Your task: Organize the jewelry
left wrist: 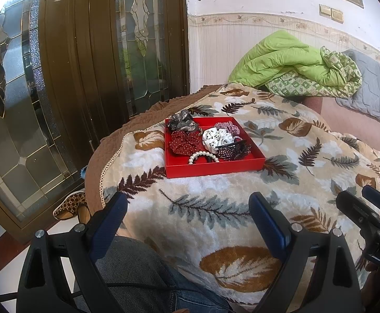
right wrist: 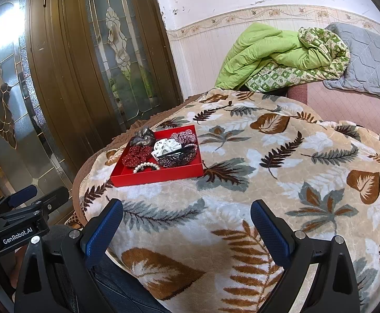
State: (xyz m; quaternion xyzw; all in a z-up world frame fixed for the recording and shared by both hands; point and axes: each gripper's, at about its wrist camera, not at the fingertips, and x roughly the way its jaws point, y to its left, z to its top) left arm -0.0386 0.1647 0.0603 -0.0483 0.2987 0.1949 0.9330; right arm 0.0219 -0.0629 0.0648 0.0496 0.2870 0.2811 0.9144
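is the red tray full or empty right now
Partly full. The red tray holds several scrunchies, a pearl bracelet and a dark hair clip; its near-left corner shows bare red floor.

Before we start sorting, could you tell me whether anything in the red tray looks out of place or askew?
One thing: the grey scrunchie at the red tray's far left corner sits up on the rim, partly spilling outside. The pearl bracelet and other scrunchies lie inside, bunched together.
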